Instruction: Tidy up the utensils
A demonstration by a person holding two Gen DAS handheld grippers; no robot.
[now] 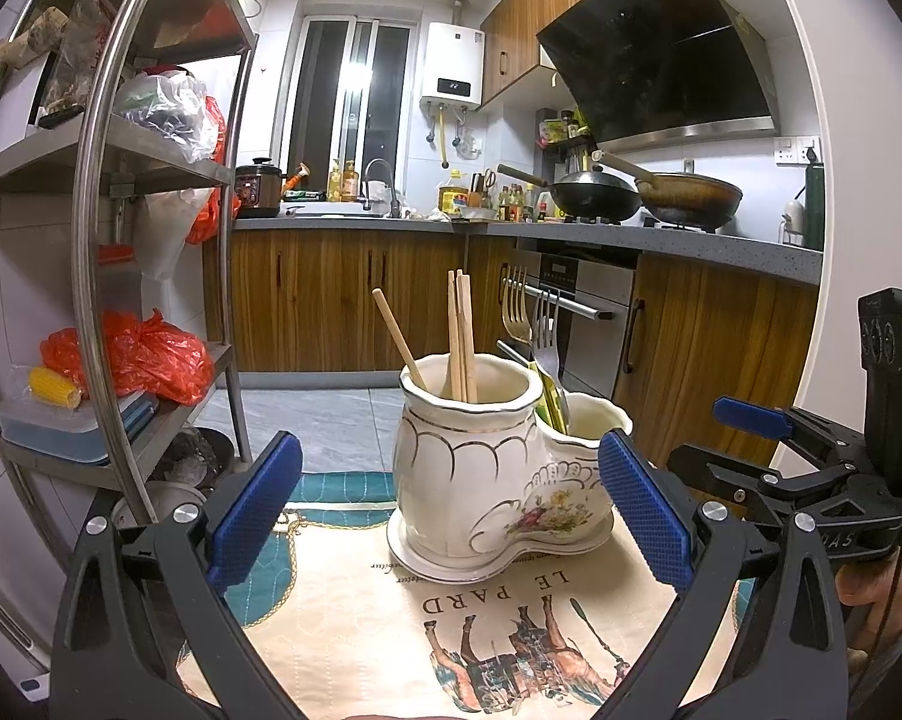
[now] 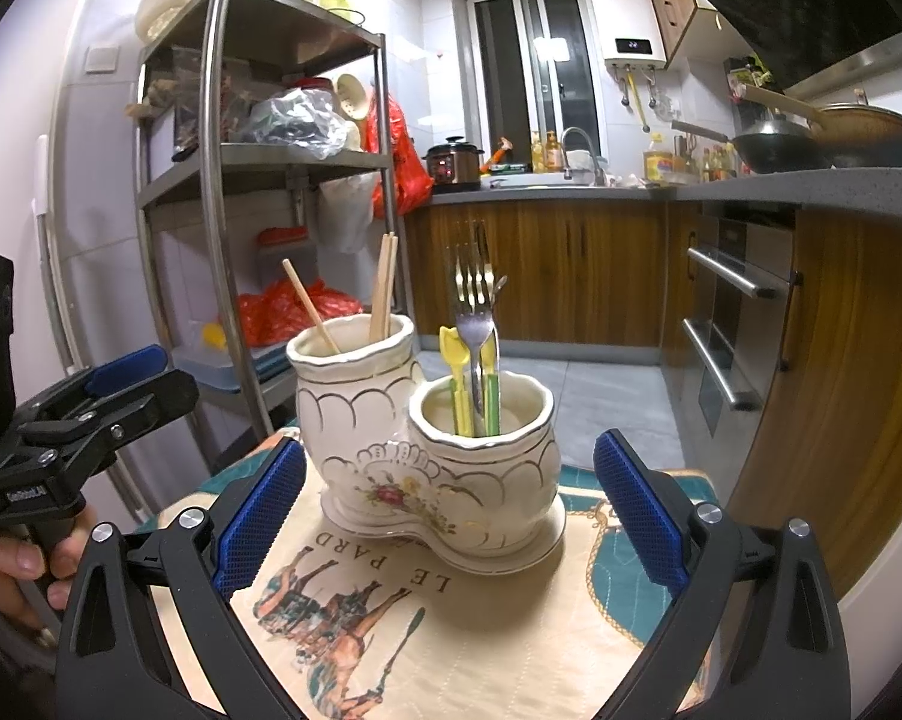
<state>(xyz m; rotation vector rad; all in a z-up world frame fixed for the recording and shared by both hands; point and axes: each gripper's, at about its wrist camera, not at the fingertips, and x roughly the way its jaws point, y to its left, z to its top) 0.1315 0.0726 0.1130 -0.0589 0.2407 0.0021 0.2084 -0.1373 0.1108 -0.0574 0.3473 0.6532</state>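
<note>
Utensils stand sorted in the holder (image 2: 427, 450) at 12 o'clock: chopsticks (image 2: 385, 285) in the tall cup, forks (image 2: 474, 312) in the low one. Left gripper (image 1: 451, 504) and right gripper (image 2: 448, 510) are both wide and hold nothing. I judge the task nearly finished; the next move only needs drawing back.

The left black two-finger gripper with blue textured pads (image 1: 451, 504) is held level and low, its jaws spread wide with nothing between them. In the right wrist view it shows from the side at the left edge, gripped from below by the person's bare left hand (image 2: 16, 564), fingers curled around its handle.

The right black two-finger gripper with blue ribbed pads (image 2: 448, 504) is likewise spread wide and holds nothing. The left wrist view catches it at the right edge, where the right hand (image 1: 883, 606) seems to wrap its grip, though only partly visible.
</note>
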